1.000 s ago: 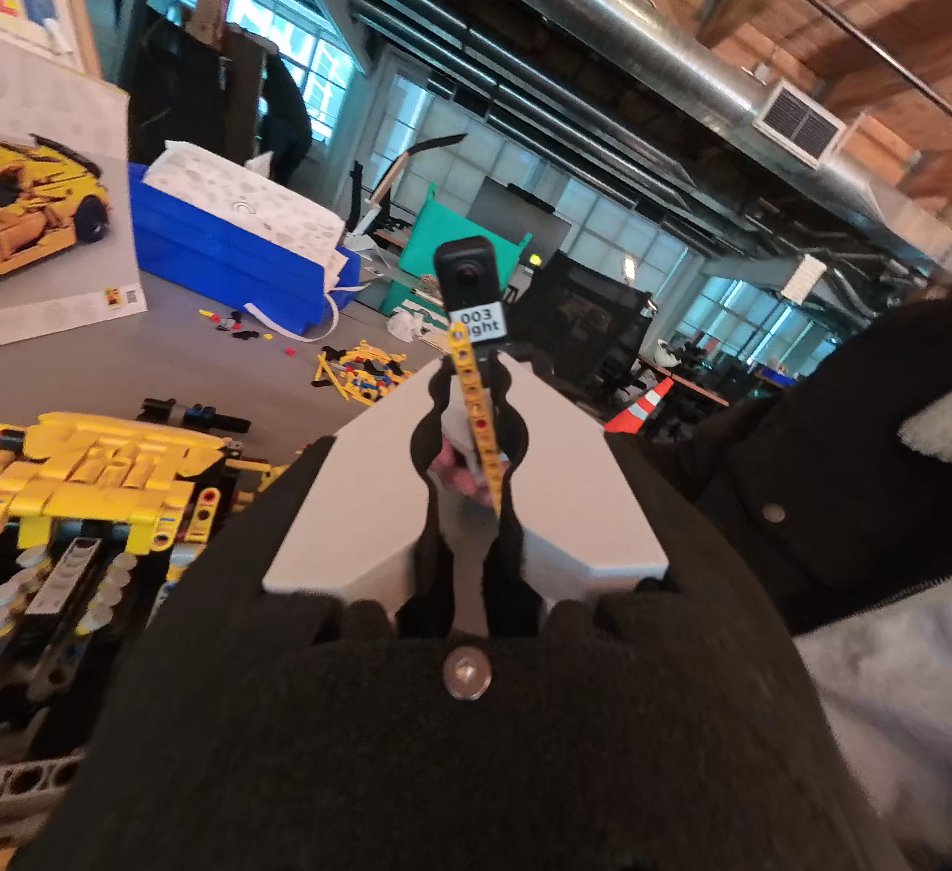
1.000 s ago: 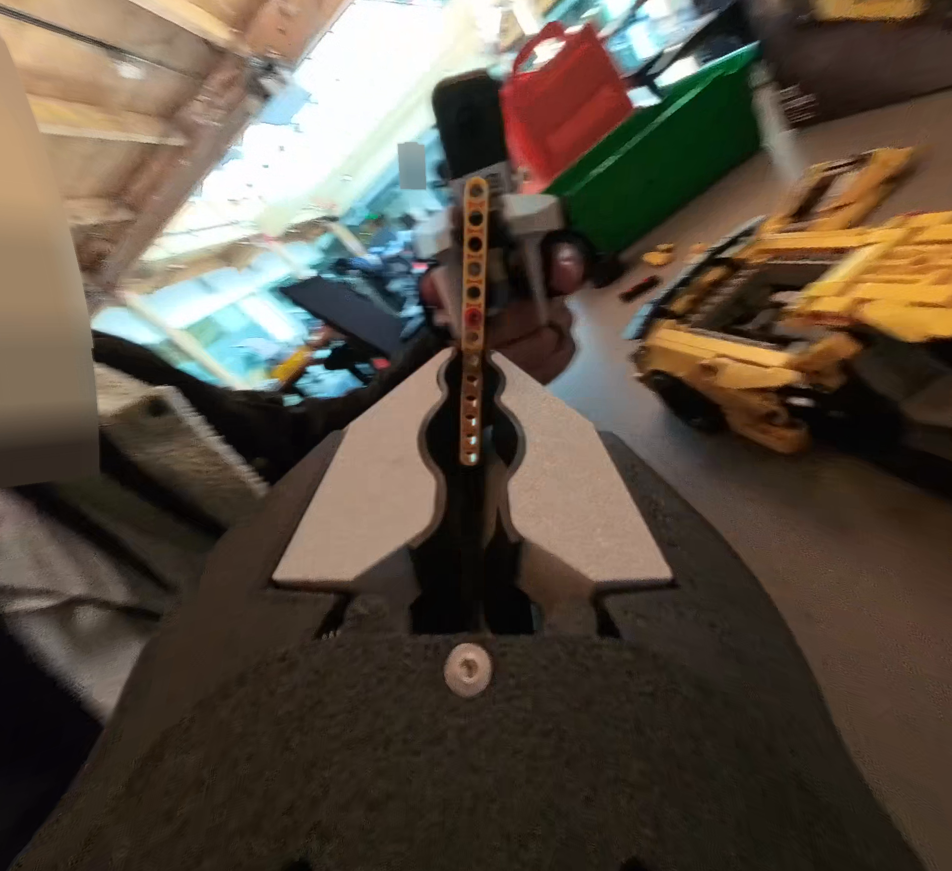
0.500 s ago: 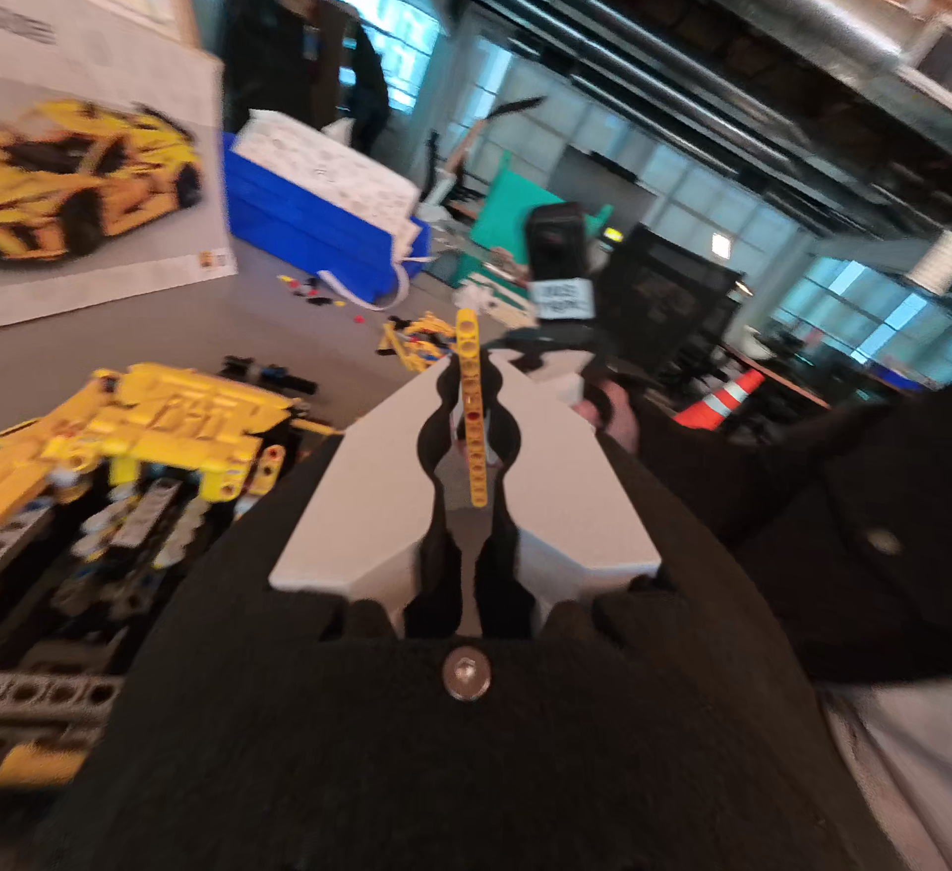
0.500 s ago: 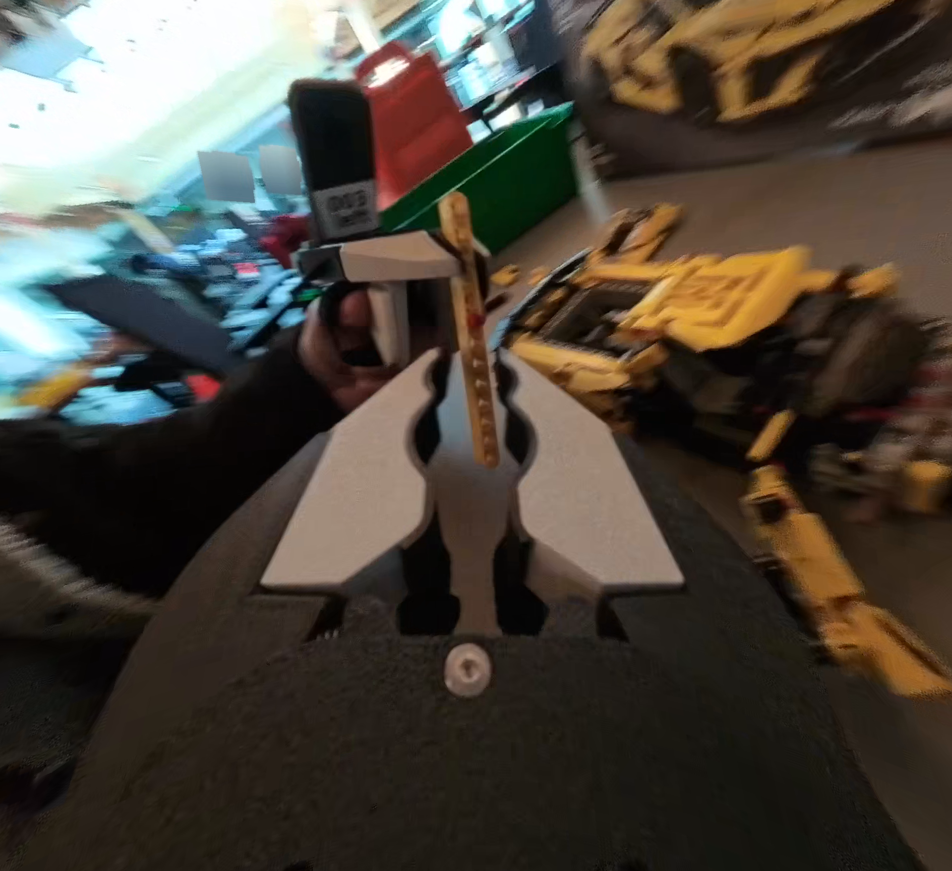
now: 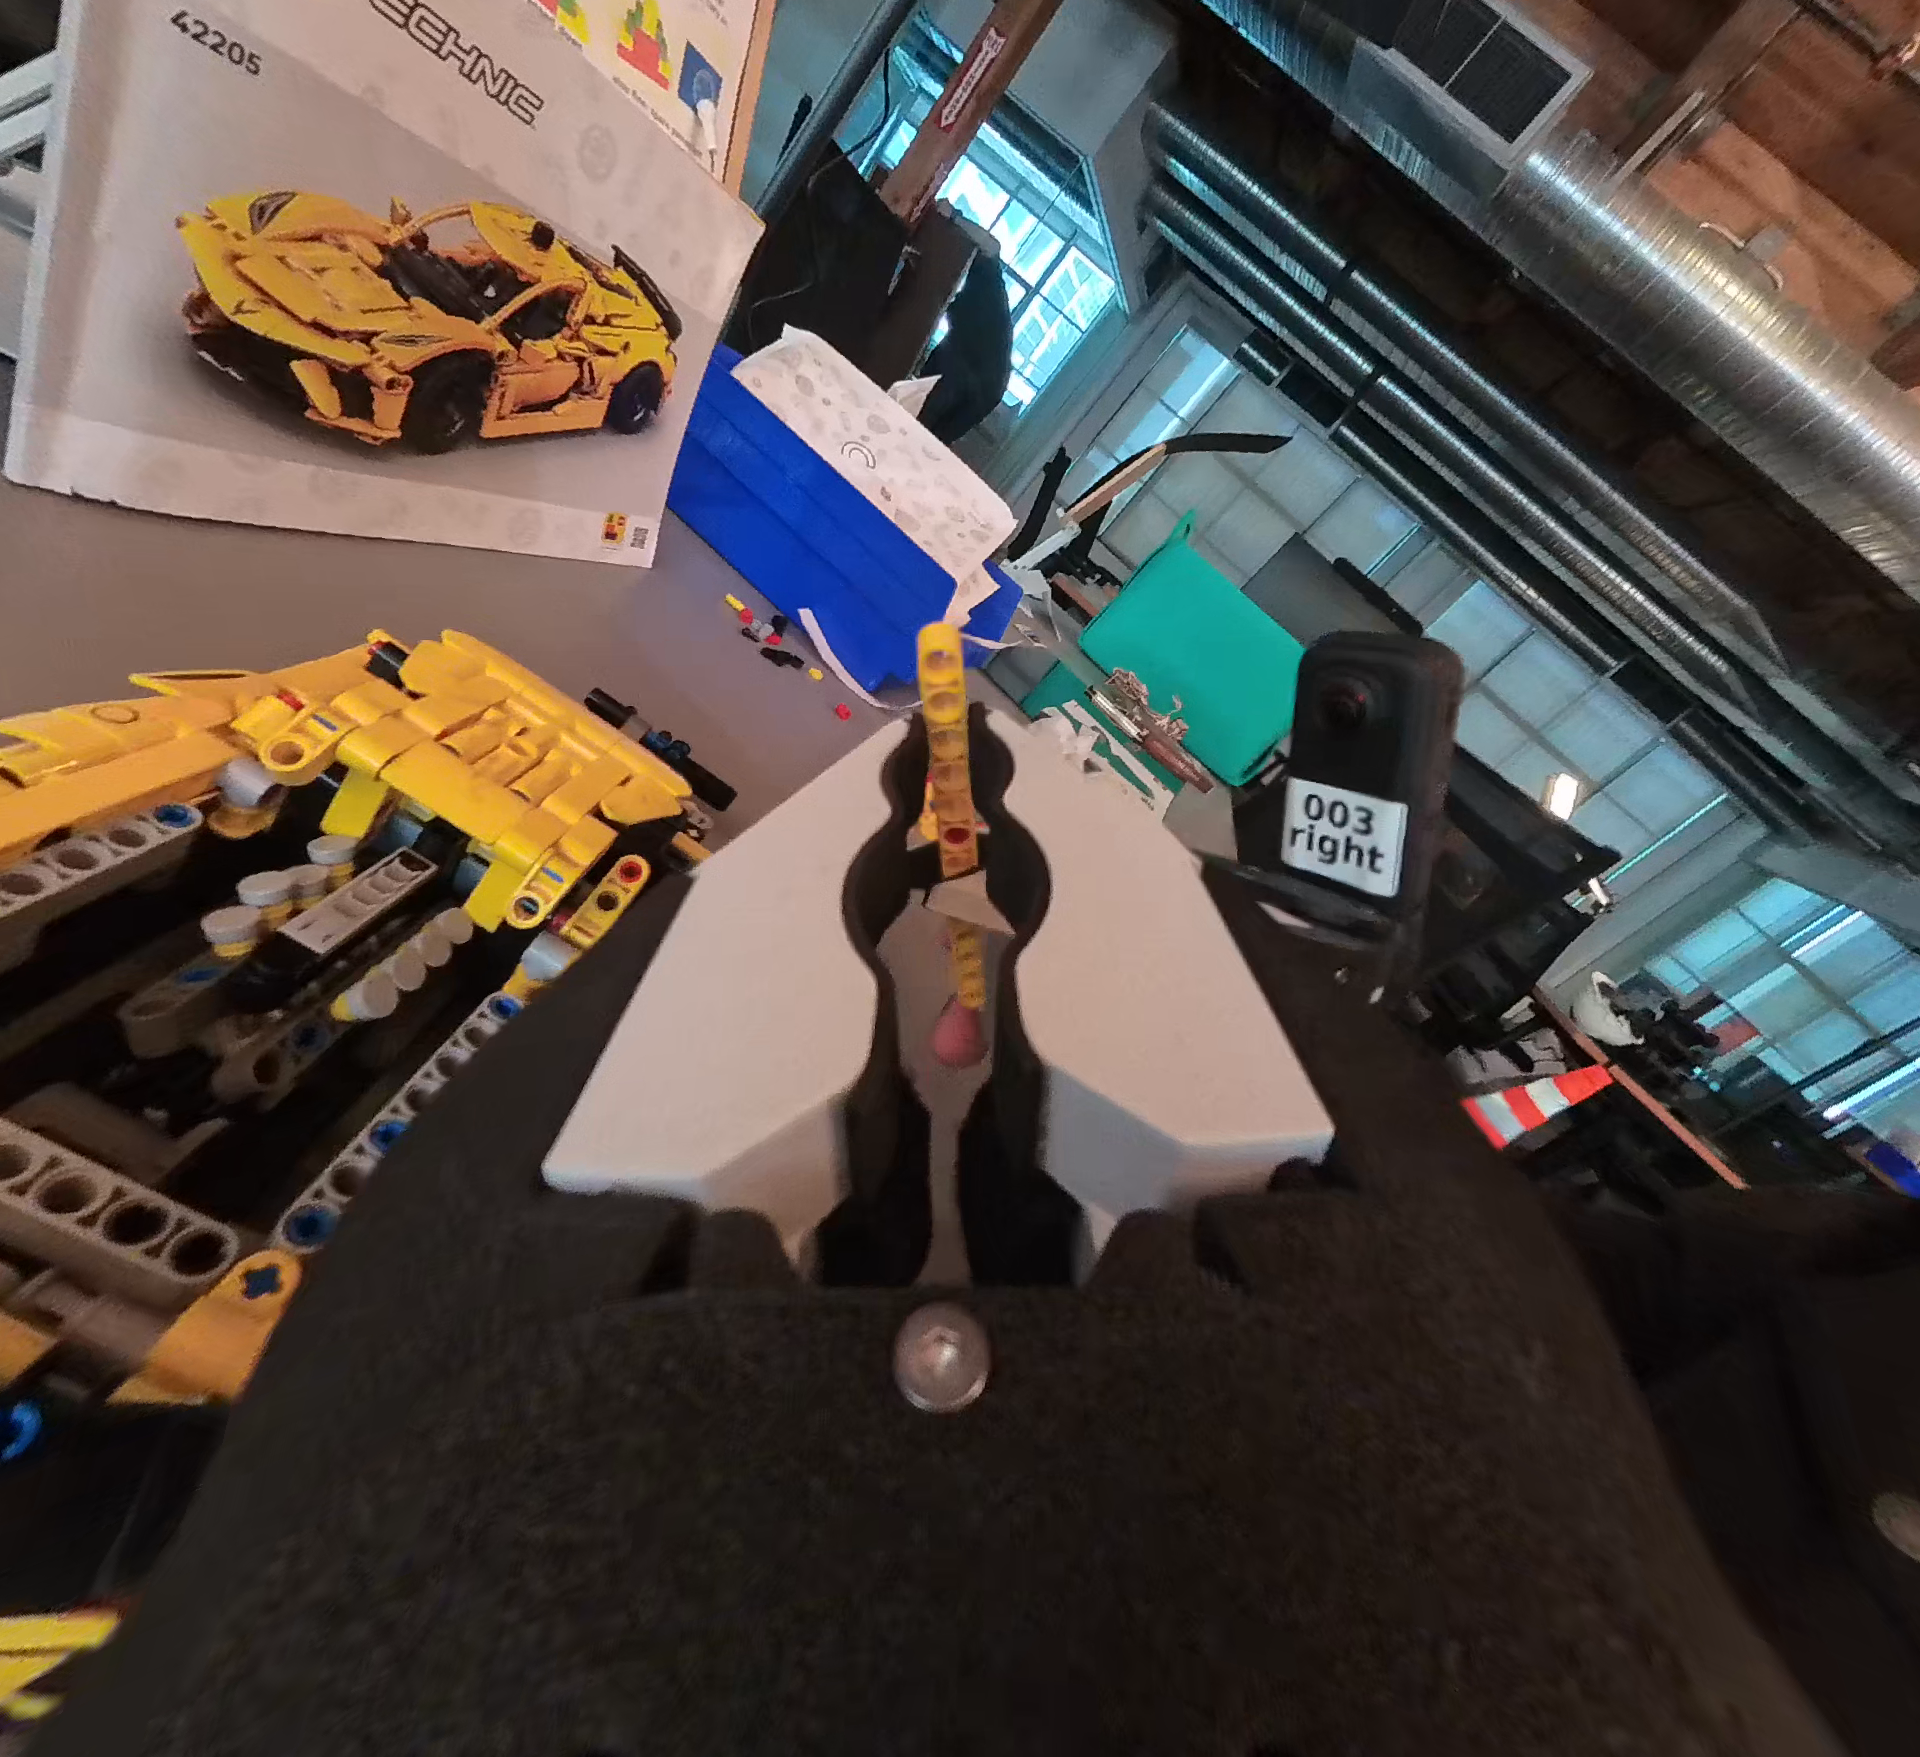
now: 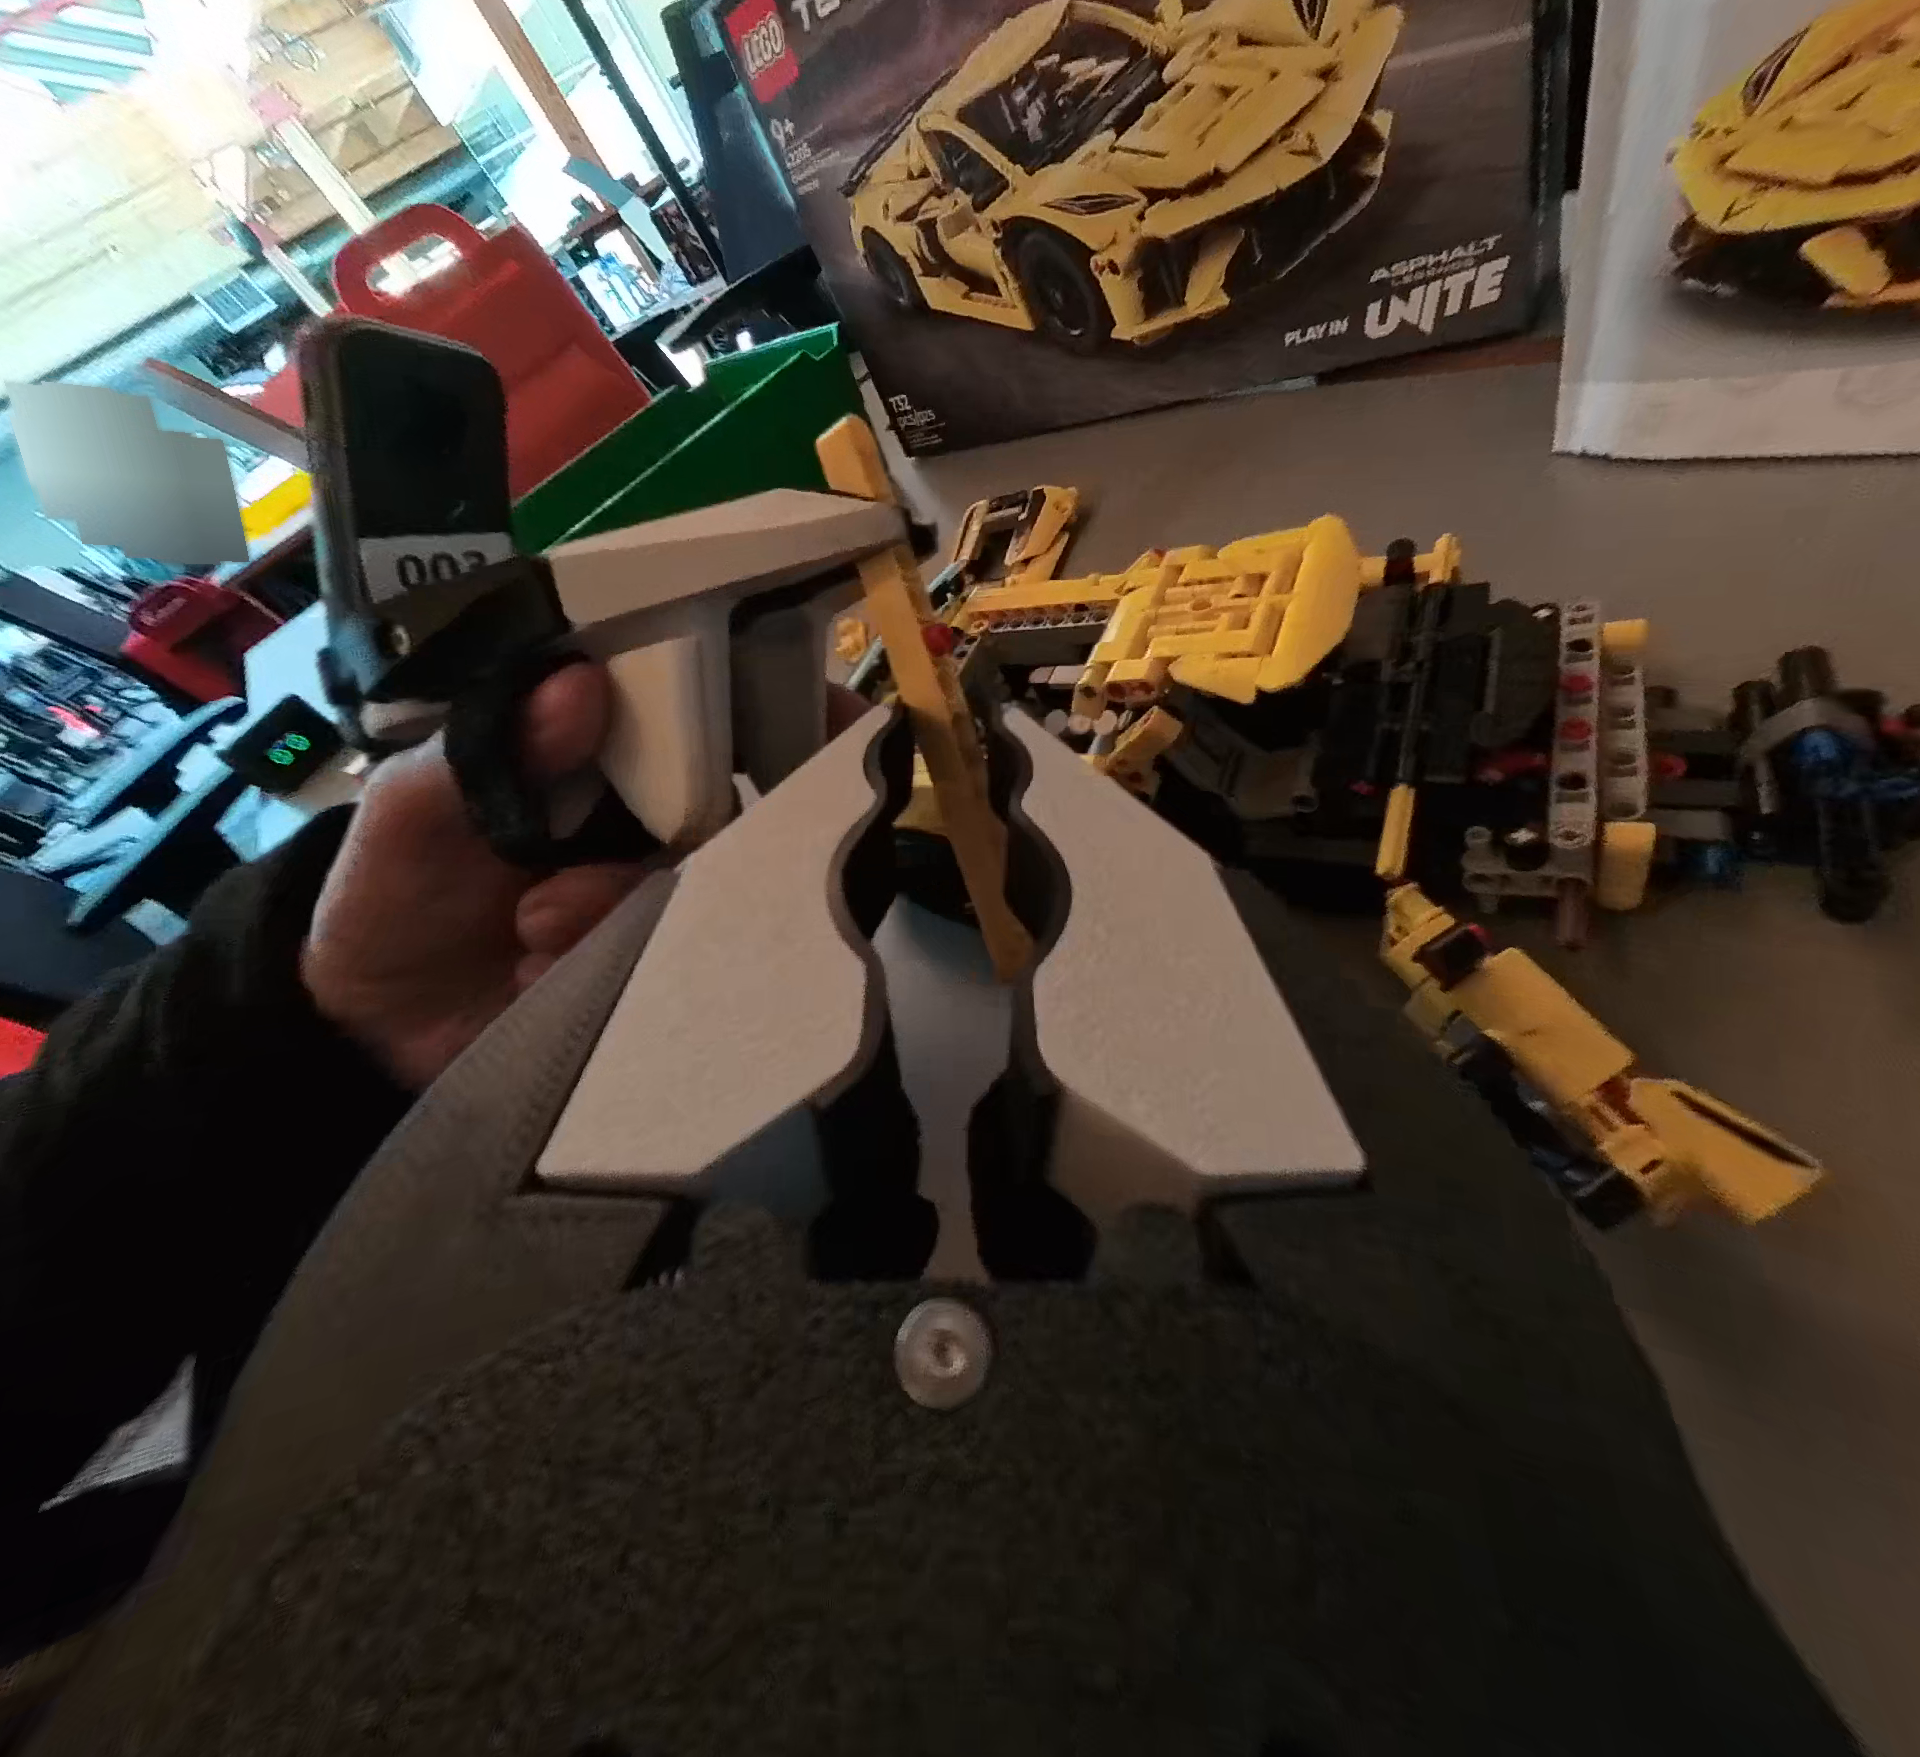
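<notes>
Pinching thin holed yellow beam (image 5: pixel 948 772) | both grippers: left (image 5: pixel 940 751), right (image 6: pixel 940 741)

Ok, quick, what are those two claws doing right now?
Left gripper: shut on the yellow beam.
Right gripper: fingers either side of the same beam; cannot tell whether it grips.

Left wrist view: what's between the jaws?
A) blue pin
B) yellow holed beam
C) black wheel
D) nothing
B: a yellow beam with a row of holes stands upright between the left gripper's jaws, which close on its sides.
</notes>
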A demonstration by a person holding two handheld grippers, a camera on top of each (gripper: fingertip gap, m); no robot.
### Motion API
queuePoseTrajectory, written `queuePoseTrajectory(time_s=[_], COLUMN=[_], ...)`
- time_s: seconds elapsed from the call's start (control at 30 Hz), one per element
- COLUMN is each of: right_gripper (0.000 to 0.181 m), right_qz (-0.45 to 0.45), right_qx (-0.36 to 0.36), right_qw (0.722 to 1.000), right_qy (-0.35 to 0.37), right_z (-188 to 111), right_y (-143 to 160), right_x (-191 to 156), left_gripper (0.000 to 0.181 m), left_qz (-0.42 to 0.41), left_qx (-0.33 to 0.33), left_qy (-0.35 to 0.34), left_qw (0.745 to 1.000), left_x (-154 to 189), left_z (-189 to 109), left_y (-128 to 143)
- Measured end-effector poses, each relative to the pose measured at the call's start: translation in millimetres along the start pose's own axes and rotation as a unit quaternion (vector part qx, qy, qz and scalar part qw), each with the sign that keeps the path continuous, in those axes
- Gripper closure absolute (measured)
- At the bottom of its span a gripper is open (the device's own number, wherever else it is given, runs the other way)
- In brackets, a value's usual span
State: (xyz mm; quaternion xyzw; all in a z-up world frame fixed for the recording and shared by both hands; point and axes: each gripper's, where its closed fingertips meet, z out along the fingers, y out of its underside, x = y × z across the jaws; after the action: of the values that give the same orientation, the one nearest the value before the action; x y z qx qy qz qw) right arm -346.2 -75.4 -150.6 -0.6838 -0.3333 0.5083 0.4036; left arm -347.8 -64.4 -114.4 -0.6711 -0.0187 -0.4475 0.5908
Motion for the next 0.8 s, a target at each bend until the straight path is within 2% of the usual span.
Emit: queuePoseTrajectory(time_s=[0.1,0.2,0.33,0.4,0.5,0.6,0.67,0.73,0.8], right_gripper=[0.168,0.167,0.169,0.171,0.171,0.167,0.166,0.172,0.173], right_qz=[-0.059,-0.098,-0.173,-0.192,-0.106,0.001,0.038,0.059,0.069], right_qx=[0.013,0.016,-0.002,-0.013,0.042,0.036,0.045,0.064,0.059], right_qw=[0.998,0.995,0.983,0.974,0.972,0.961,0.952,0.943,0.943], right_qy=[0.015,-0.002,-0.063,-0.117,-0.203,-0.274,-0.3,-0.322,-0.321], right_z=[-5.8,-10.8,-16.2,-21.2,-33.6,-38.9,-43.3,-50.5,-49.6], right_y=[-8.2,-10.6,-6.2,-1.4,-20.3,-25.0,-31.6,-40.0,-39.1], right_x=[-0.2,-6.7,-26.2,-38.7,-56.5,-63.0,-65.2,-66.5,-63.4], left_gripper=[0.174,0.174,0.174,0.174,0.175,0.175,0.174,0.174,0.174], left_qz=[0.038,0.078,0.147,0.182,0.169,0.129,0.109,0.107,0.11], left_qx=[-0.014,-0.049,-0.096,-0.109,-0.066,-0.048,-0.047,-0.049,-0.046], left_qy=[0.015,0.05,0.104,0.135,0.182,0.212,0.23,0.235,0.235], left_qw=[0.999,0.995,0.979,0.968,0.967,0.968,0.966,0.965,0.965], left_x=[8.7,20.2,37.0,47.2,64.5,69.0,71.7,72.7,73.1], left_z=[-2.4,-7.9,-21.6,-28.1,-33.3,-33.5,-33.3,-32.6,-32.5], left_y=[-1.4,0.3,4.5,8.3,-2.3,-4.4,-2.1,0.2,0.0])
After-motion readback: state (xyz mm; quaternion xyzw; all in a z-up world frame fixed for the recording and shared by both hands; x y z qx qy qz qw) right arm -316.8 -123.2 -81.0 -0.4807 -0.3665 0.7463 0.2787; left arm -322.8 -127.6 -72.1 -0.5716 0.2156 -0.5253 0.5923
